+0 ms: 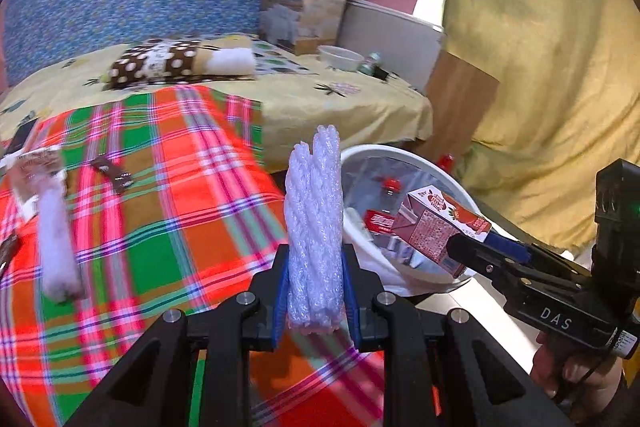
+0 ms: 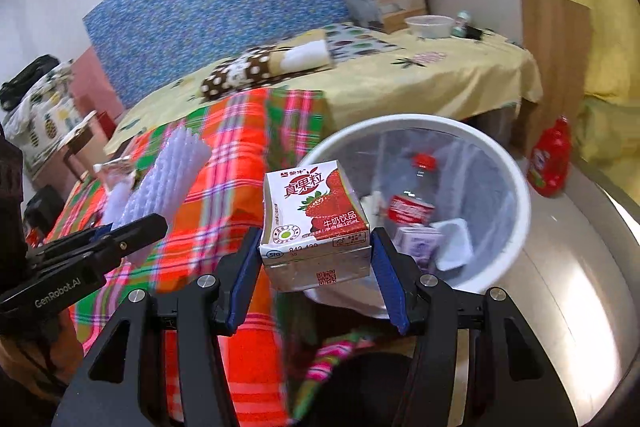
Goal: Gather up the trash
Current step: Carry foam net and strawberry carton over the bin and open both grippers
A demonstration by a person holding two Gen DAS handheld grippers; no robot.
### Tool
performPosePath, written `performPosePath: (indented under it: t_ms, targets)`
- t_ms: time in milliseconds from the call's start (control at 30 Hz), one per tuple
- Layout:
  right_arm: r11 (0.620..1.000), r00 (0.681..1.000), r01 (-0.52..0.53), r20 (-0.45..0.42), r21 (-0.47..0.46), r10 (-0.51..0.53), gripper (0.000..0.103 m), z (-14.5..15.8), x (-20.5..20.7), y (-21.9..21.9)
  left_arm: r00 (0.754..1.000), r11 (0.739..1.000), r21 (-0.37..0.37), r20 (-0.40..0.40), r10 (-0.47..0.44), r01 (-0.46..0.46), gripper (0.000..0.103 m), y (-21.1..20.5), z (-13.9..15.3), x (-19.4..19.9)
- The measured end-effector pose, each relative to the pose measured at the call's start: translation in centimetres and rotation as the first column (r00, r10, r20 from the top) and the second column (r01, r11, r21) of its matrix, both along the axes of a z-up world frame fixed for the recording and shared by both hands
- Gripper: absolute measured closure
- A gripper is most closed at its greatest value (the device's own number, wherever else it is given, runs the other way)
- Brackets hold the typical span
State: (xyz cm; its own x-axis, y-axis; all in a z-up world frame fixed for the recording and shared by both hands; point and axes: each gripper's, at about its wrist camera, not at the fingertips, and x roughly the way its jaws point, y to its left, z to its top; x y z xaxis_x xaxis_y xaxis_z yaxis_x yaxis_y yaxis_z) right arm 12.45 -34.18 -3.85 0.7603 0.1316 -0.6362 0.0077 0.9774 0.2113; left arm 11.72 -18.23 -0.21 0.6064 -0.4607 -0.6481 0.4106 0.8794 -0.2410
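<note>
Both claws loaded, mid-carry to the bin. My left claw [image 1: 314, 291] is clamped on a folded wad of white bubble wrap [image 1: 314, 227], held upright between the blue pads, sticking well above the tips. My right claw [image 2: 316, 259] is gripping a small strawberry milk carton [image 2: 316, 223] across its sides, printed face up toward the camera.

The white trash bin [image 2: 516, 183] sits on the floor just beside the bed [image 1: 360, 99], lined with a clear bag. Already inside: a red-capped plastic bottle [image 2: 414, 195], a small purple-and-white carton and a white tray.

Step in hand, as I read it: drop phase. From the right wrist view the carton looks to sit over the near rim, not clearly past it. From the left wrist view it hangs over the bin mouth.

Next move, my call: push the right claw forward so the carton is clear of the rim, then open. Left follows — swing right off the plaid blanket [image 1: 160, 187], get the wrap over the opening, release. The wrap is tall and light, so it may snag the rim.

Pose: right claw angled down toward the bin, left roughly level over the bed edge. Still on the blanket: a white fluffy strip [image 1: 58, 243] and a dark wrapper [image 1: 112, 175].
</note>
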Motion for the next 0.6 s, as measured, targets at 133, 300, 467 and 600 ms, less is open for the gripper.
performPosePath:
  t_ms: [133, 300, 467, 600]
  targets:
    - [0.999, 0.999, 0.040, -0.016, 0.001, -0.040, 0.047, -0.4, -0.1, -1.5, 0.999, 0.999, 0.009, -0.016, -0.045, 0.045, 0.079, -2.4, -0.6, 0.5]
    - [0.998, 0.997, 0.069, -0.037, 0.003, -0.069, 0.047, -1.0, -0.1, -2.6, 0.996, 0.996, 0.017, -0.035, -0.087, 0.088, 0.079, -4.6, -1.4, 1.3]
    - [0.996, 0.994, 0.095, -0.054, 0.004, -0.094, 0.047, -1.5, 0.2, -3.9, 0.991, 0.991, 0.027, -0.049, -0.127, 0.128, 0.079, -6.7, -2.1, 2.0]
    - [0.994, 0.992, 0.109, -0.069, 0.001, -0.109, 0.047, -1.8, 0.2, -4.6, 0.987, 0.988, 0.032, -0.069, -0.146, 0.149, 0.079, -8.0, -2.9, 2.5]
